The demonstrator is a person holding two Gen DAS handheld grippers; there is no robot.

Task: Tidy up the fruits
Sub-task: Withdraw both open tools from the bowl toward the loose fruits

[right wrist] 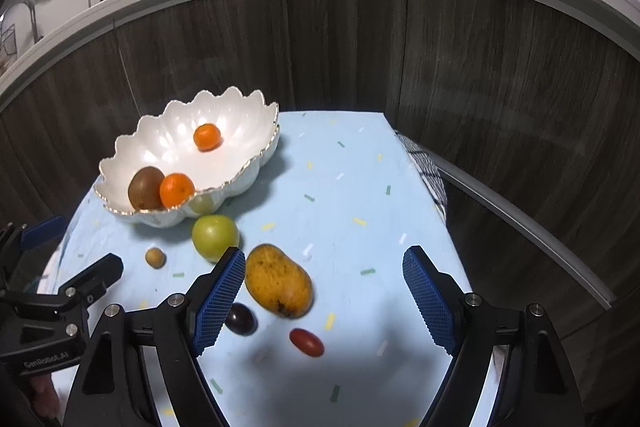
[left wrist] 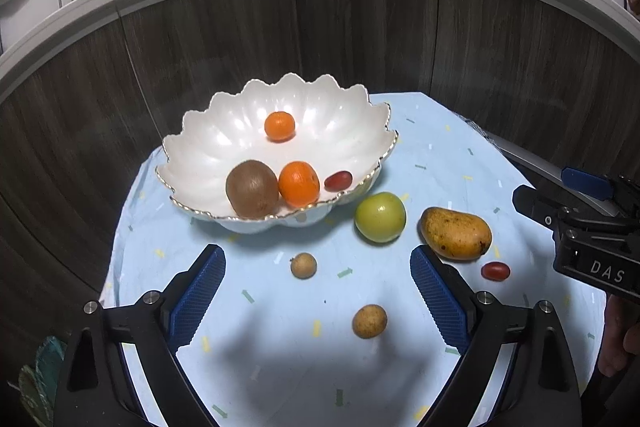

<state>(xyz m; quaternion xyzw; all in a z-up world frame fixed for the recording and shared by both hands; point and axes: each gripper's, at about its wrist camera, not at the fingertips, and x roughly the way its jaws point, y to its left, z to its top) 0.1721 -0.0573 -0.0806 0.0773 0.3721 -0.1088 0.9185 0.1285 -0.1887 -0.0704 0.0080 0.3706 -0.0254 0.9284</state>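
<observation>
- Here, in the left wrist view, the left tool (left wrist: 316, 291) fills the lower frame with its blue pads spread wide and nothing between them, above the pale blue cloth-covered surface (left wrist: 440, 147).
- Left of centre sits the white scalloped bowl (left wrist: 200, 147) on that surface; inside it, from left to right, lie a brown kiwi (left wrist: 251, 194), an orange (left wrist: 299, 183) touching it, and a small red fruit (left wrist: 338, 180) near the rim, with a second orange (left wrist: 279, 125) farther back.
- Below the bowl, between the spread pads, a small tan round fruit (left wrist: 303, 265) lies on the cloth, and another one (left wrist: 369, 321) lies lower and to the right.
- Right of the bowl rests a green apple (left wrist: 380, 216), just beside the rim; a yellow mango (left wrist: 455, 233) lies near it to the right, and a red grape tomato (left wrist: 495, 271) sits just below the mango.
- At the right edge, the right tool (left wrist: 560, 203) shows from the side, its fingers apart.
- In the right wrist view, the right tool (right wrist: 324, 297) is spread wide and empty; the mango (right wrist: 278, 281) lies just inside its left pad, a dark round fruit (right wrist: 240, 319) sits partly hidden behind that pad, and the red tomato (right wrist: 306, 342) lies lower centre.
</observation>
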